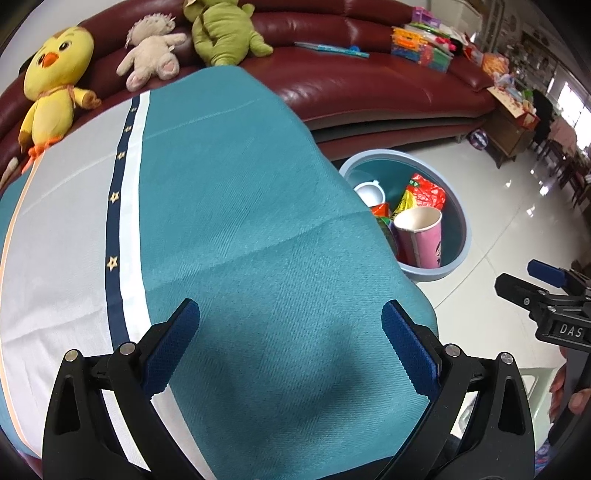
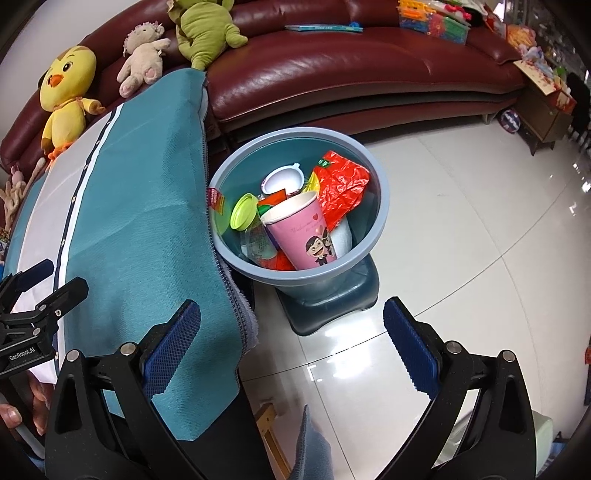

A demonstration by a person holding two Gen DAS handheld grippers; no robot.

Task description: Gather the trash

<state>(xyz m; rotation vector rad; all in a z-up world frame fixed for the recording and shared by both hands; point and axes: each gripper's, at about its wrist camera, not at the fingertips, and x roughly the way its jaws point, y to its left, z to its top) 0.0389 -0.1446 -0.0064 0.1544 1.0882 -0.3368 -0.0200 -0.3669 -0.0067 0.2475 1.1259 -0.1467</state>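
A blue round bin (image 2: 380,206) stands on a blue stool on the floor, right of the teal-clothed table (image 2: 147,236). It holds a pink paper cup (image 2: 303,236), a red wrapper (image 2: 343,184), a white lid (image 2: 282,181), a green lid (image 2: 242,212) and other trash. The bin (image 1: 458,225) also shows in the left wrist view with the cup (image 1: 421,236). My left gripper (image 1: 290,343) is open and empty above the tablecloth (image 1: 240,221). My right gripper (image 2: 291,347) is open and empty, over the table edge and floor in front of the bin.
A dark red leather sofa (image 2: 351,62) runs behind the table, with a yellow chick (image 2: 68,96), a beige plush (image 2: 142,57) and a green plush (image 2: 203,29). Toys and boxes (image 2: 436,16) lie on its right end. Glossy white floor tiles (image 2: 461,258) spread to the right.
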